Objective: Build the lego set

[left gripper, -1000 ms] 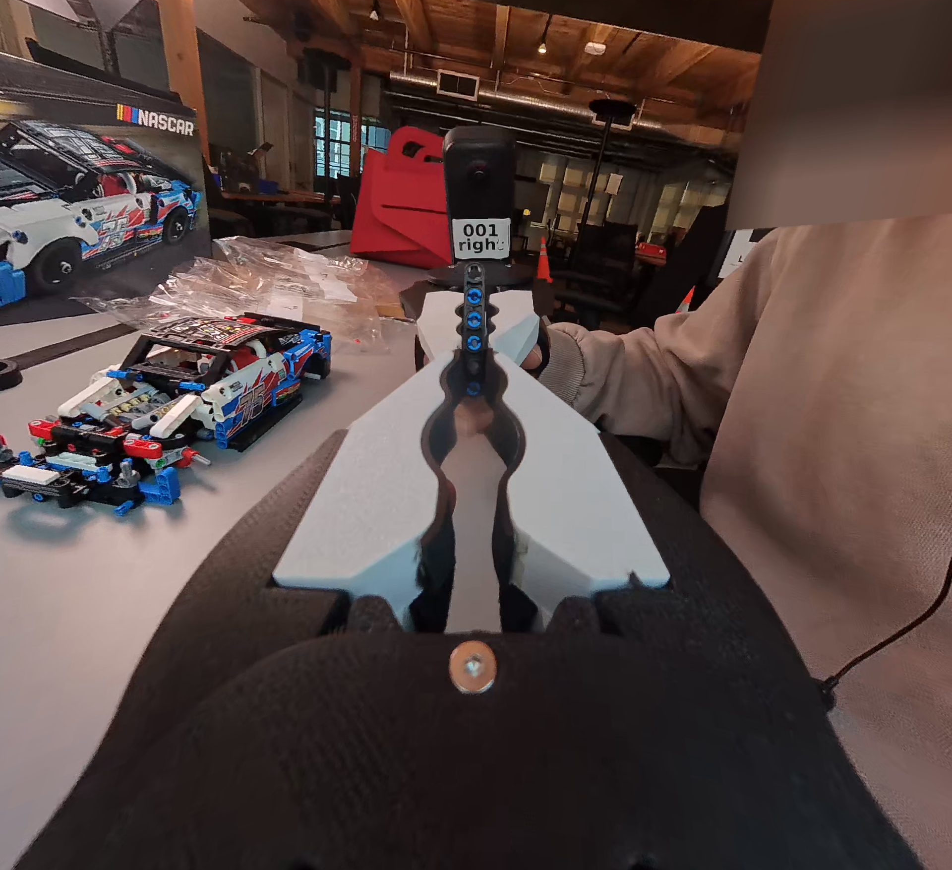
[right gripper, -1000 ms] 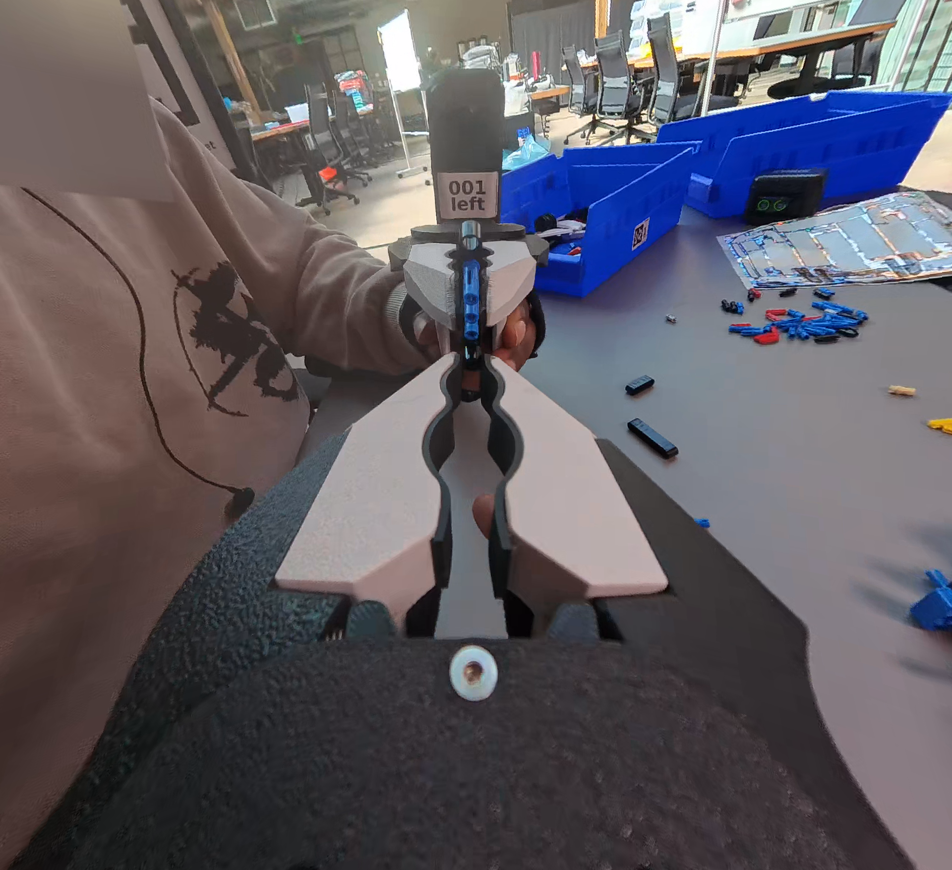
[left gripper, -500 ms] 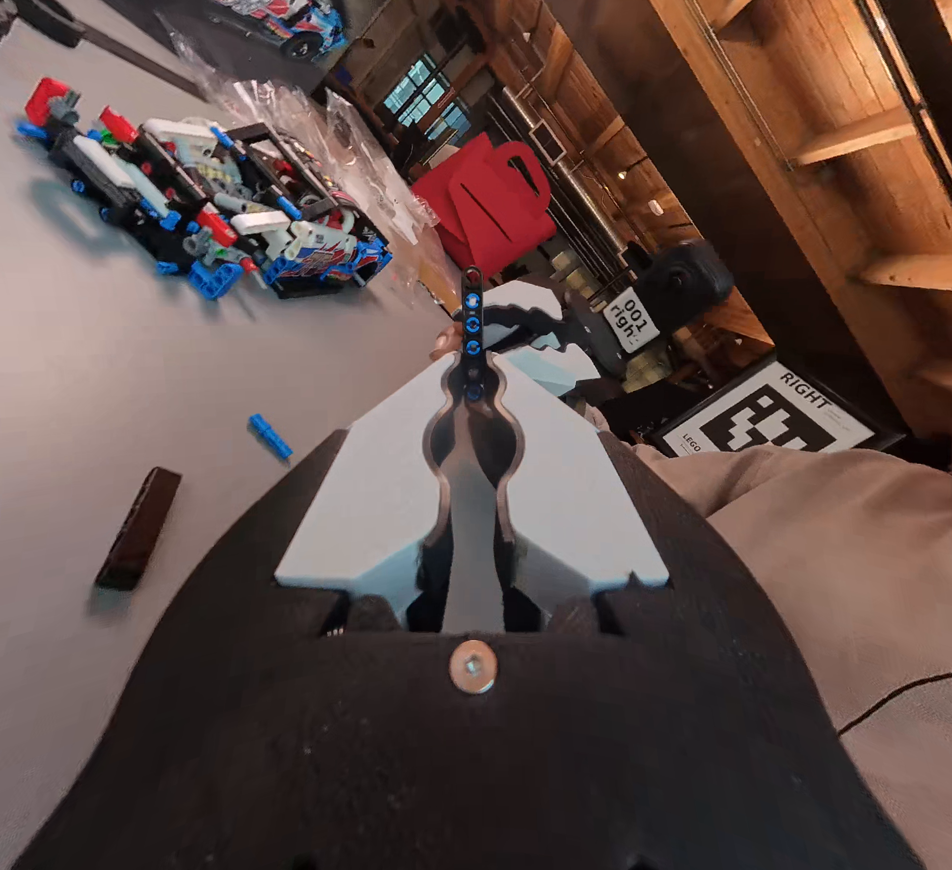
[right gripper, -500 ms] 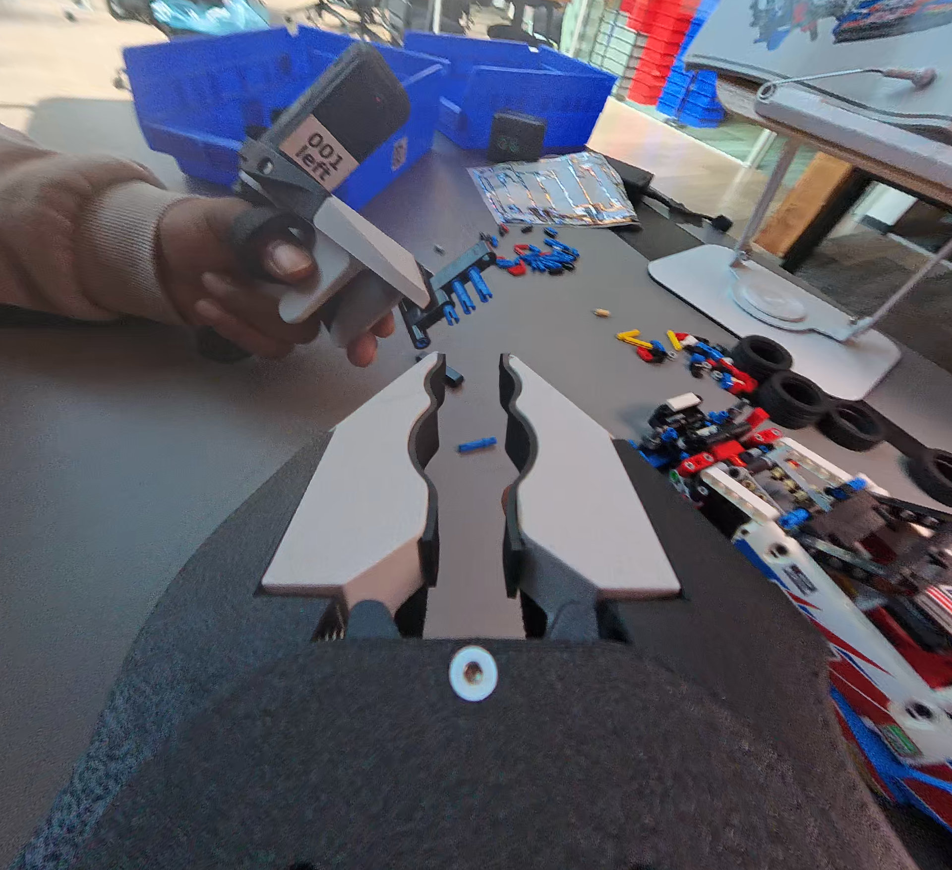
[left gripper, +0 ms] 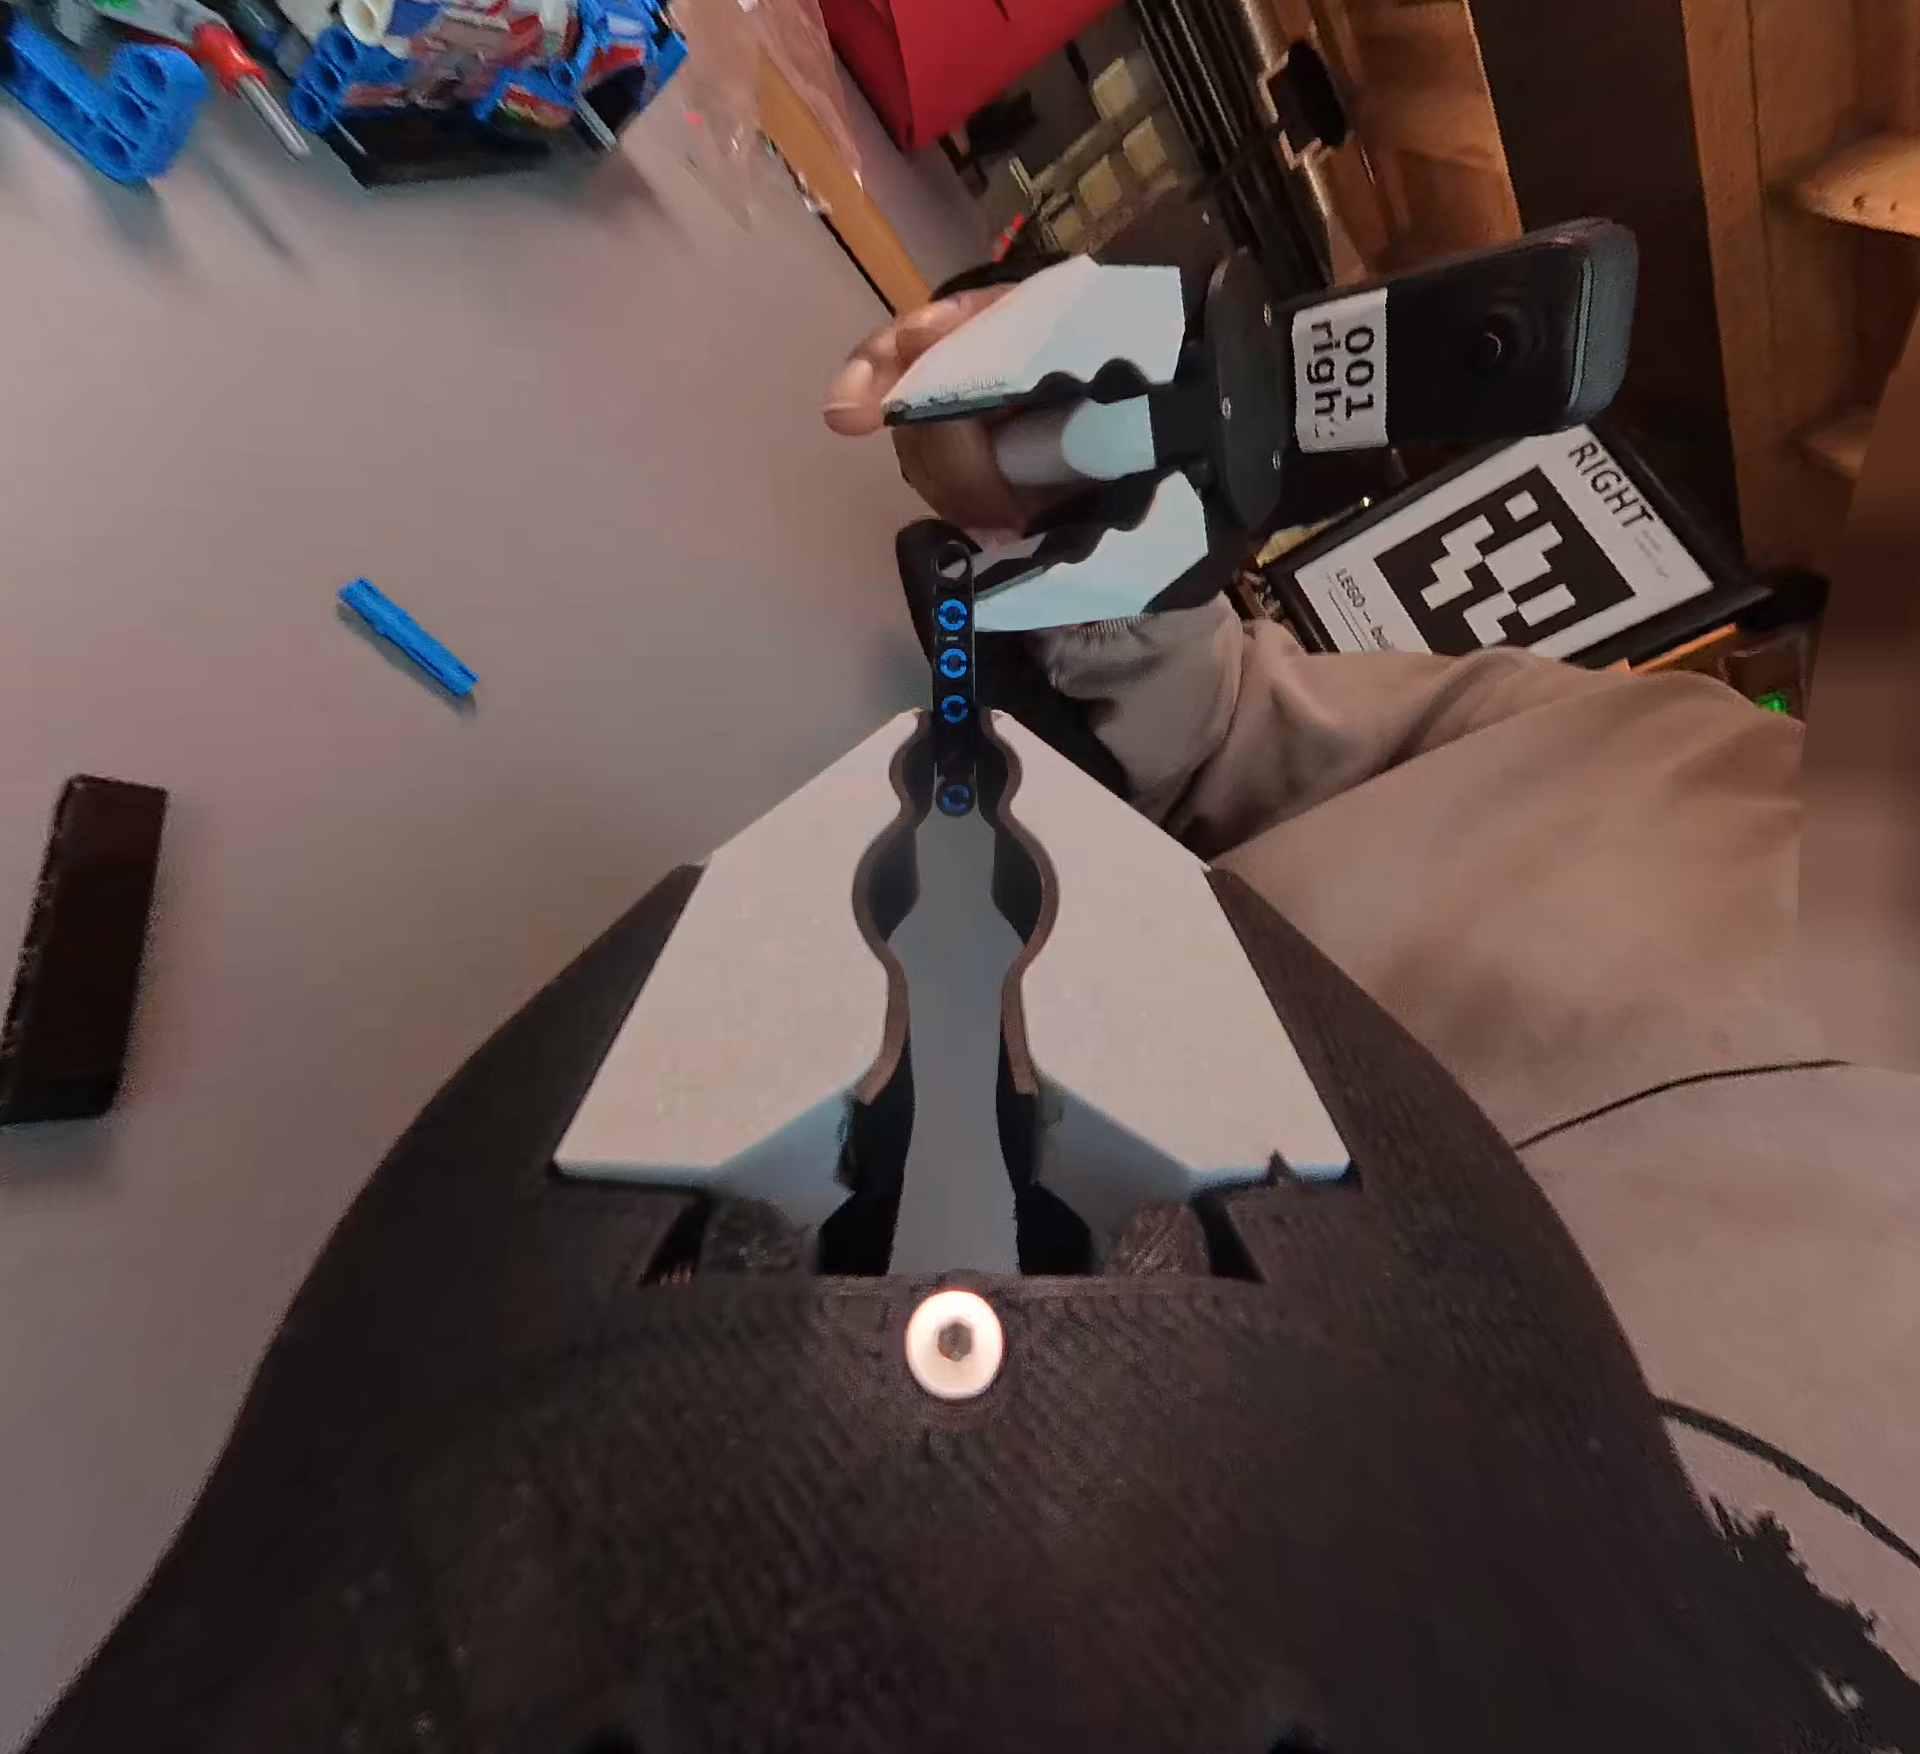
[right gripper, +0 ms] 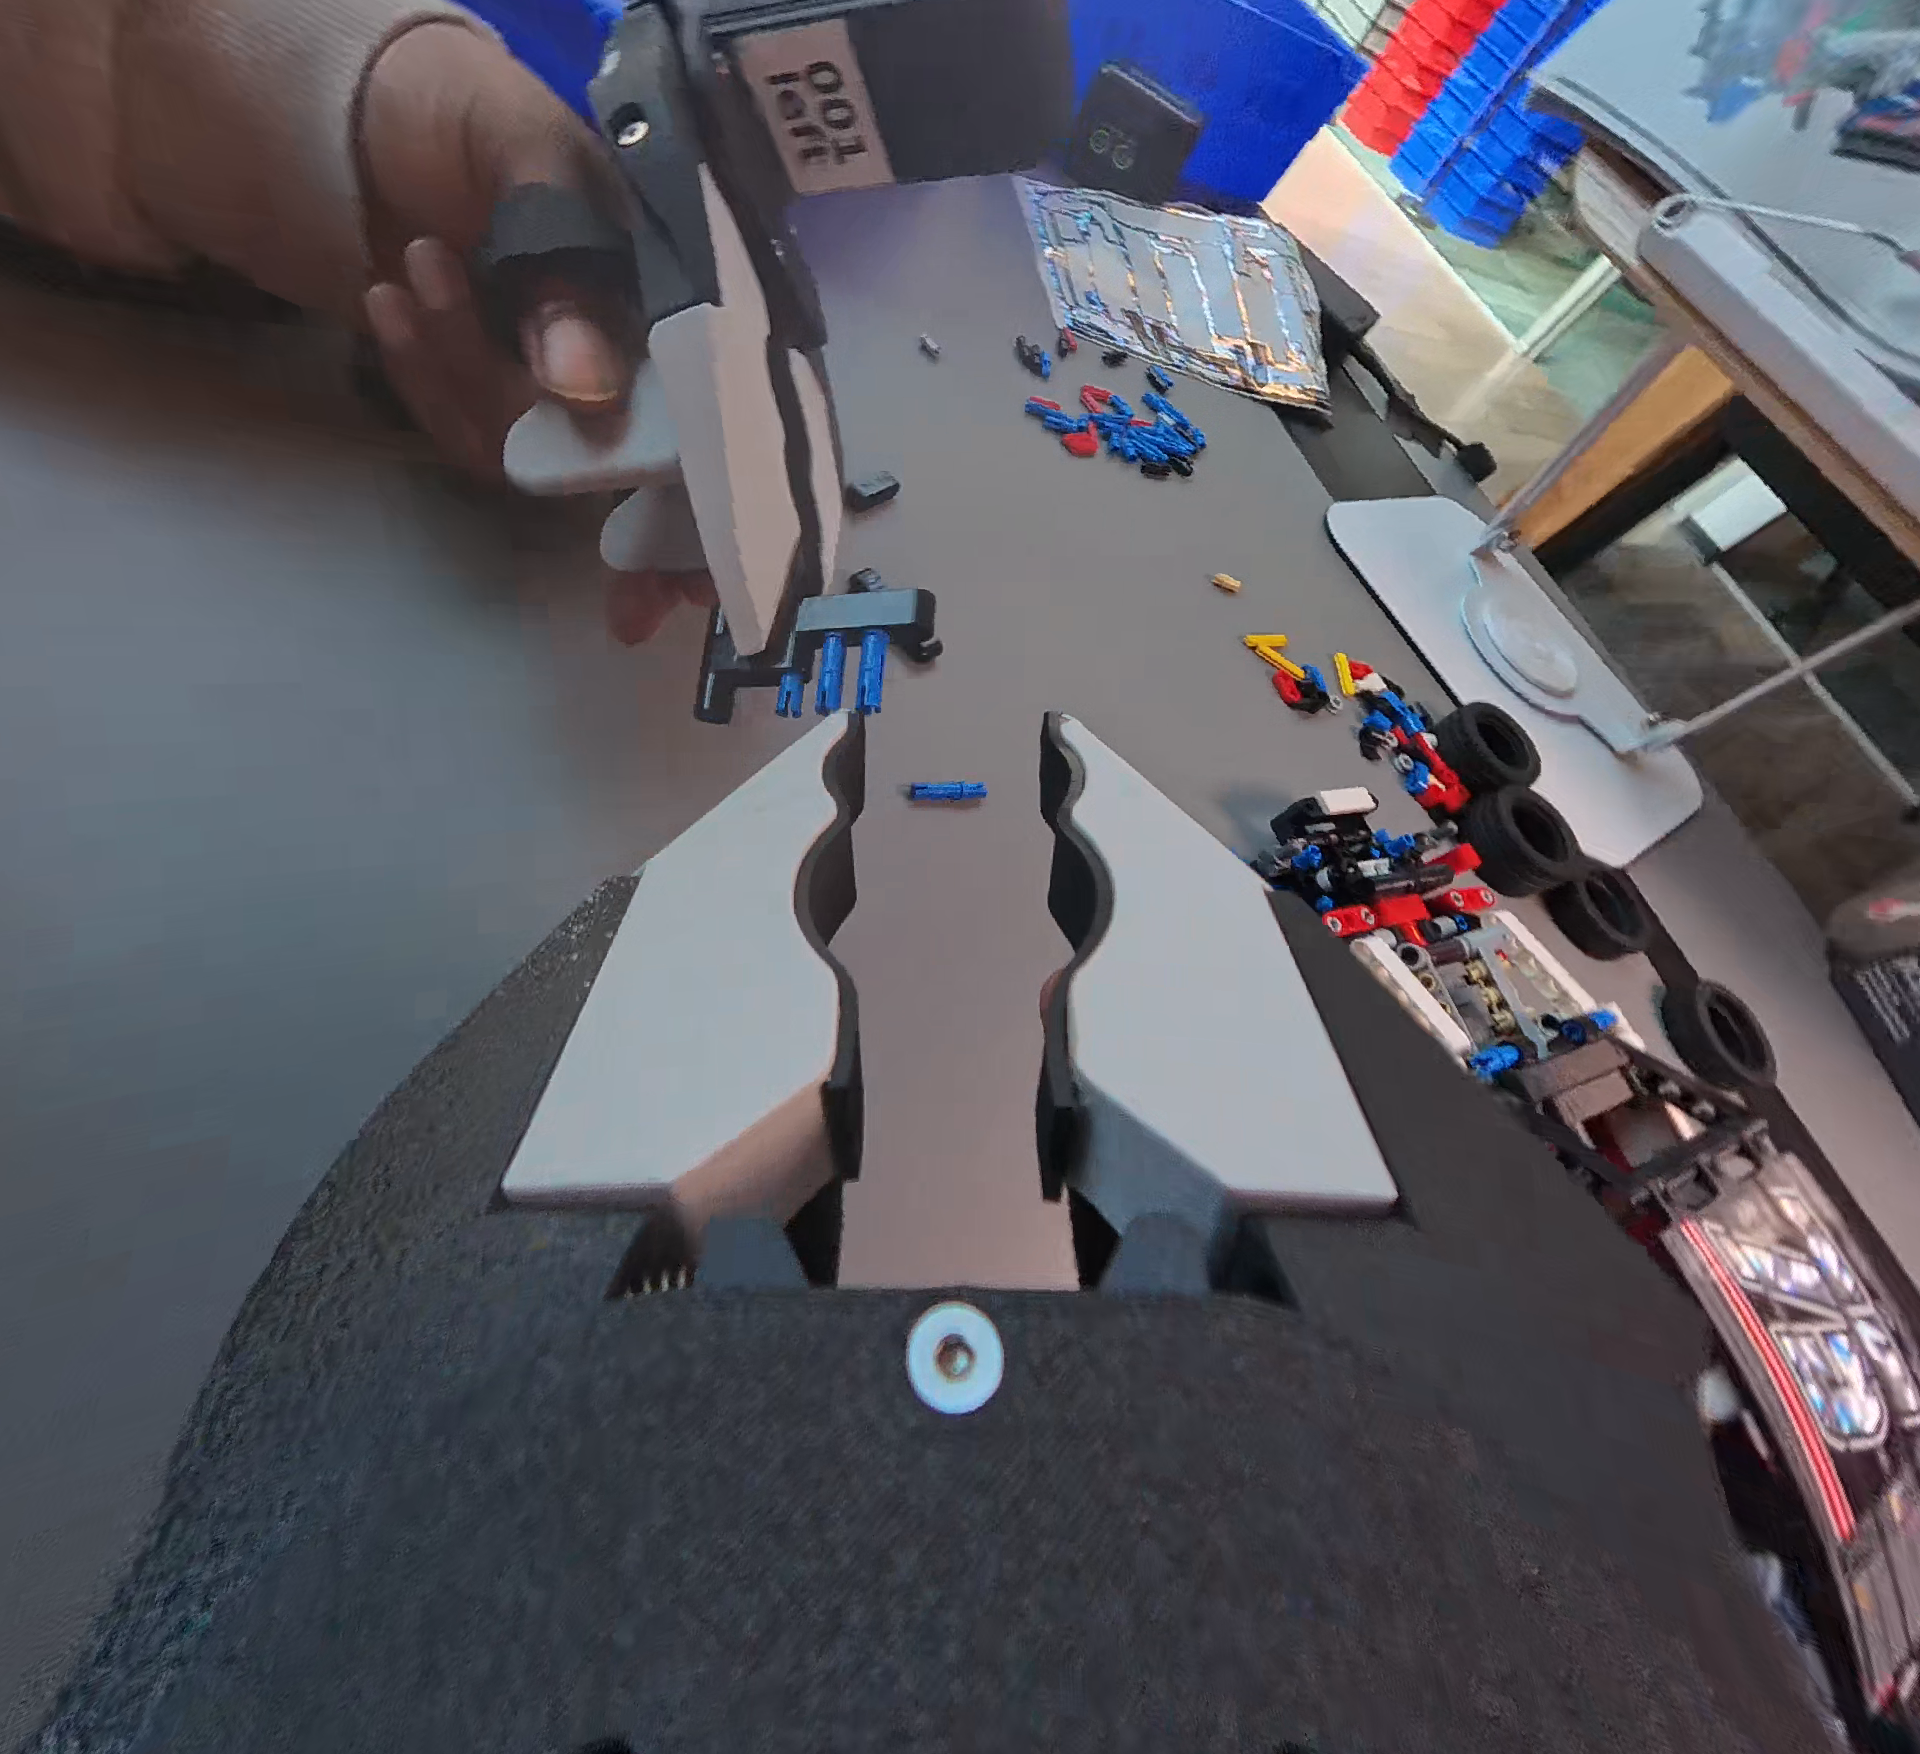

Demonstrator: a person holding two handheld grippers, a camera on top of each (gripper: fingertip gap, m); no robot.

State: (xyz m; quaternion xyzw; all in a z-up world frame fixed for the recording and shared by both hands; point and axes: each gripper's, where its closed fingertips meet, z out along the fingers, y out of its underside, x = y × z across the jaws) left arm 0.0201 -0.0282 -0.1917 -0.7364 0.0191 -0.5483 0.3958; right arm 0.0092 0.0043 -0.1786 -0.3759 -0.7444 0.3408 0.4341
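Observation:
My left gripper (left gripper: 954, 728) is shut on a black beam (left gripper: 952, 582) with several blue pins in it, held above the grey table. In the right wrist view the left gripper (right gripper: 769, 634) holds this beam (right gripper: 862, 611) with the pins pointing down. My right gripper (right gripper: 951, 733) is open and empty, low over the table, with a loose blue pin (right gripper: 948, 791) lying between its fingertips. It shows open beyond the beam in the left wrist view (left gripper: 935, 499). The part-built lego car (right gripper: 1455, 966) lies to the right of it.
A black beam (left gripper: 78, 946) and the blue pin (left gripper: 407, 637) lie on the table left of my left gripper. The car (left gripper: 436, 11) is far left. Tyres (right gripper: 1507, 800), a pile of small pieces (right gripper: 1122, 431), blue bins (right gripper: 1195, 11) and a lamp base (right gripper: 1507, 655) lie beyond. The part-built lego car (right gripper: 1455, 966) is about 20 centimeters from my right fingertips.
The right gripper has let go of the beam it shared with the left, opened, and swung down over the blue pin. The left gripper kept the beam and tilted towards the table.

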